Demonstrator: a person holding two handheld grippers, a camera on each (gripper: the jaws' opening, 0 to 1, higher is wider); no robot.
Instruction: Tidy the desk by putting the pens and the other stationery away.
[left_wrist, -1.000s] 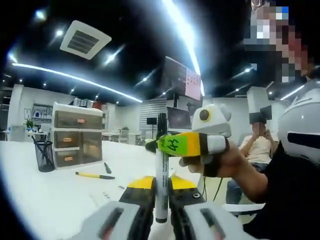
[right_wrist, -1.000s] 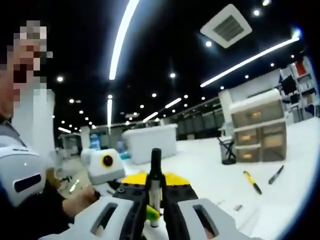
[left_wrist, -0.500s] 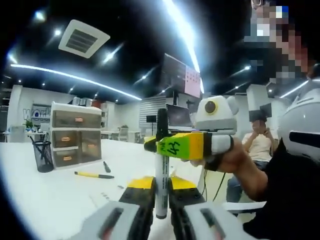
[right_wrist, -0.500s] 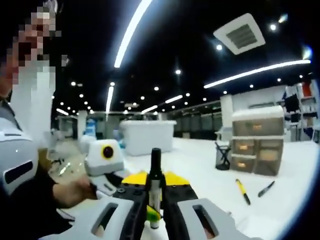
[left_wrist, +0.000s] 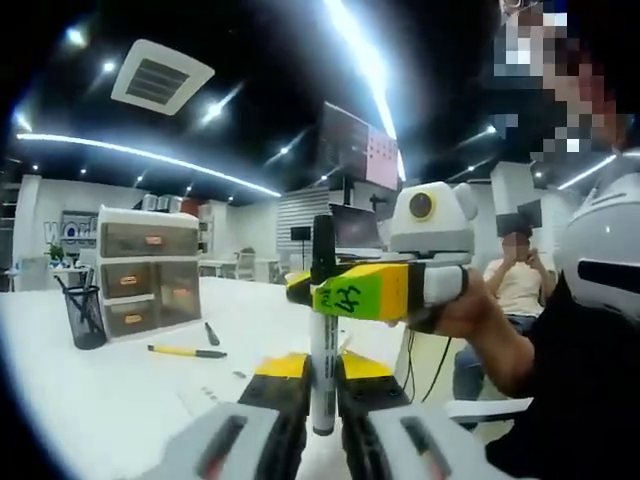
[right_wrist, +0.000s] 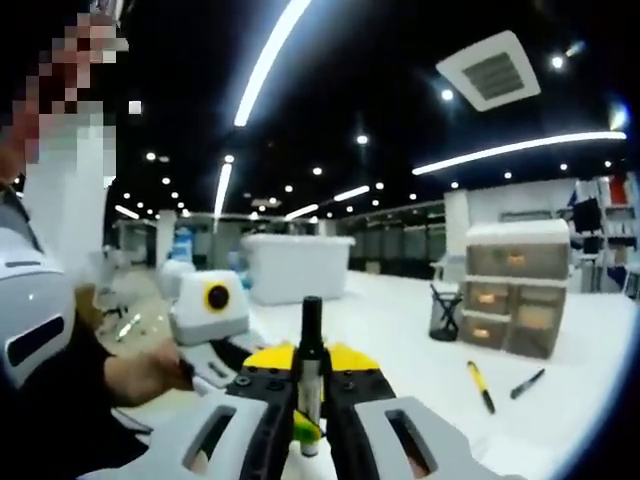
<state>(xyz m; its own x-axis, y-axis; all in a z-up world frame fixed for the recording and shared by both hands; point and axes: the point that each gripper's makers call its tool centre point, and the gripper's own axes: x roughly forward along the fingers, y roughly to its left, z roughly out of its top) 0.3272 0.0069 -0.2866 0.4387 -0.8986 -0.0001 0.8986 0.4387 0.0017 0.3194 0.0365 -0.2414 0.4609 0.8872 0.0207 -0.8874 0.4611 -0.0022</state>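
An open-plan office: white desks (left_wrist: 120, 390), desktop drawer unit (left_wrist: 148, 270), monitors (left_wrist: 358, 230), ceiling strip lights (right_wrist: 268, 62).

right claw (right_wrist: 302, 395) clamping upright marker (right_wrist: 309, 372), yellow pen (right_wrist: 479, 385) on desk (right_wrist: 400, 330)

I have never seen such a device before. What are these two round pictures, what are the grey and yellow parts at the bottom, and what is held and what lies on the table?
A person holds one hand tool in each hand; each carries a fisheye camera looking along its two fingers. One picture is the left gripper view, the other the right gripper view. The grey and yellow parts at the bottom are each tool's own fingers.

The left gripper is shut on an upright marker. The right gripper comes in from the right and grips the marker's top; in its own view its fingers are closed on the marker.

On the white table lie a yellow pen and a black pen, beside a drawer unit and a mesh cup.
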